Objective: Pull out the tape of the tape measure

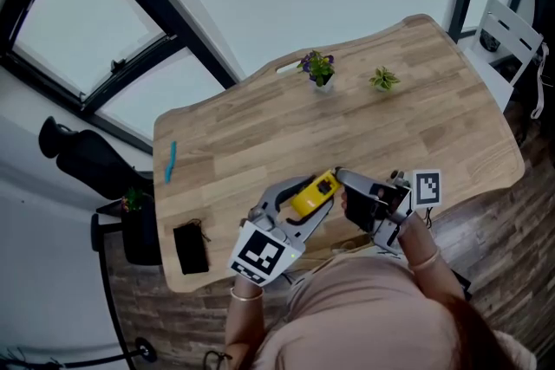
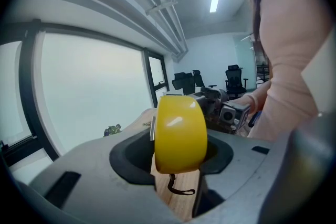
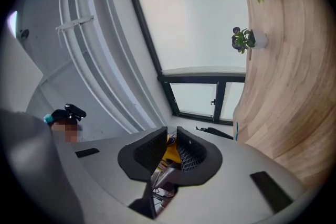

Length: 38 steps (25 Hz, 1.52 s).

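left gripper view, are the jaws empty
No, a yellow tape measure sits clamped between the jaws of the left gripper.

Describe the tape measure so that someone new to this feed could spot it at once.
Start at the wooden table and come to its near edge, just in front of the person. The tape measure is the rounded case clamped between the jaws of the left gripper. Its bright yellow sets it apart from the grey jaws and from the flat black item at the table's left corner.
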Each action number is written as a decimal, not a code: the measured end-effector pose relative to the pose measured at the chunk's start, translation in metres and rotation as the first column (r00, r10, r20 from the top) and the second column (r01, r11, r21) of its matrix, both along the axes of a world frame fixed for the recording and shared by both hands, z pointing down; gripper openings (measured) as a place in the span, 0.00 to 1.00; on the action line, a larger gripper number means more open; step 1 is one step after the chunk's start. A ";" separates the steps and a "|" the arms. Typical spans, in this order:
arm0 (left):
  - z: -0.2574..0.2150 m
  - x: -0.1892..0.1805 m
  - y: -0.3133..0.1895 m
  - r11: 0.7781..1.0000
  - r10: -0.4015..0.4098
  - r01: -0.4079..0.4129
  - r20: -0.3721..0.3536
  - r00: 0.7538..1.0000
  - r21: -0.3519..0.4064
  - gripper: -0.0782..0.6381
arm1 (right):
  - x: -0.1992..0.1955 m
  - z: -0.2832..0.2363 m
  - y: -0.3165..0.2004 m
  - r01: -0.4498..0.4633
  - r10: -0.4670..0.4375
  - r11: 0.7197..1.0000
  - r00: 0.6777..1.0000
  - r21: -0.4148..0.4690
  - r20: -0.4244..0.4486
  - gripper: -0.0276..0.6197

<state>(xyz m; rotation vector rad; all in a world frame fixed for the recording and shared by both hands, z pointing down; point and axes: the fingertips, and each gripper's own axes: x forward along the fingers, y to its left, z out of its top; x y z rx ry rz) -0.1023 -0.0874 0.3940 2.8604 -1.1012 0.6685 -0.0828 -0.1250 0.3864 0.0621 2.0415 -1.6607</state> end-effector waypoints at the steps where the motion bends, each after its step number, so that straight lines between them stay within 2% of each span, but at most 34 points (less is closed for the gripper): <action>1: 0.002 0.000 0.000 1.000 0.002 -0.002 0.005 1.000 -0.004 0.36 | 0.000 0.001 0.000 -0.002 0.002 1.000 1.000 0.000 -0.004 0.12; 6: 0.009 -0.002 0.001 1.000 -0.001 0.002 0.036 0.999 -0.026 0.36 | -0.001 0.006 -0.002 -0.008 0.008 1.000 0.999 0.003 -0.031 0.11; 12: 0.019 -0.009 0.000 0.999 -0.019 0.023 0.075 0.997 -0.050 0.36 | 0.012 0.004 -0.016 -0.050 0.050 0.999 0.999 0.000 -0.014 0.11; 23: 0.037 -0.015 0.002 0.996 -0.013 0.021 0.086 0.996 -0.087 0.36 | 0.034 0.003 -0.032 -0.125 0.125 0.992 0.992 -0.010 0.008 0.11; 28: 0.049 -0.017 0.003 0.992 -0.012 0.020 0.064 0.998 -0.125 0.36 | 0.046 0.004 -0.040 -0.153 0.153 0.988 0.988 -0.007 0.005 0.11; 38: 0.064 -0.021 0.006 0.986 -0.011 0.022 0.066 0.998 -0.163 0.36 | 0.065 0.004 -0.051 -0.202 0.202 0.979 0.979 -0.024 0.022 0.11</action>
